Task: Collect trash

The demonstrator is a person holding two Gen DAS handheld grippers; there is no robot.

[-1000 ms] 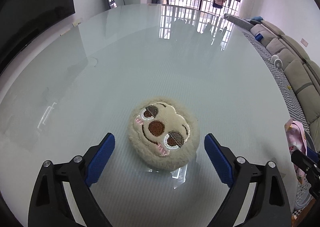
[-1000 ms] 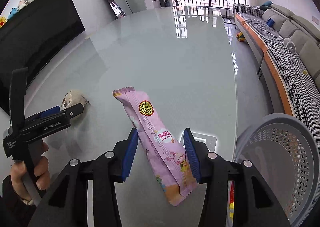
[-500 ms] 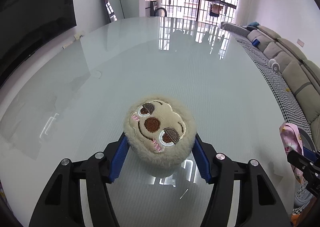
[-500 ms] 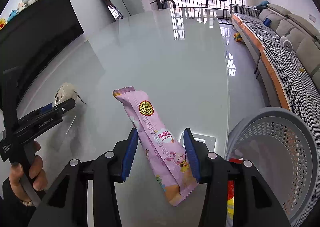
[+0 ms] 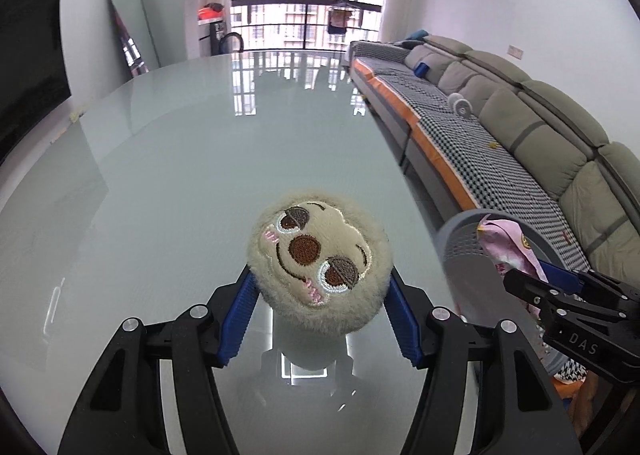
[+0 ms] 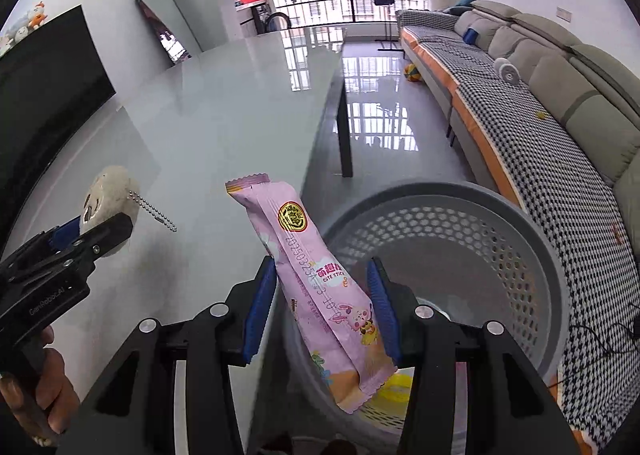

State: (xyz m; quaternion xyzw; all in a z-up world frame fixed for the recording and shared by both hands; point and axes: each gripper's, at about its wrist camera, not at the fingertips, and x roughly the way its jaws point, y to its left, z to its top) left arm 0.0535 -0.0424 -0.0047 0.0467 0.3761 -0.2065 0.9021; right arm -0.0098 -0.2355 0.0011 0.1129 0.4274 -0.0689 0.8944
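My right gripper (image 6: 322, 303) pinches the wrapper (image 6: 316, 279) — long axis near-to-far, low end over the bin (image 6: 460, 215). My left gripper (image 5: 320, 309), clamped on the plush (image 5: 318, 263), sits above the table (image 5: 180, 175) — bin to its right.

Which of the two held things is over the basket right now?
The pink snack wrapper in the right gripper hangs over the grey basket.

Basket (image 6: 552, 255) right of table (image 6: 224, 127), sofa (image 6: 560, 95) beyond
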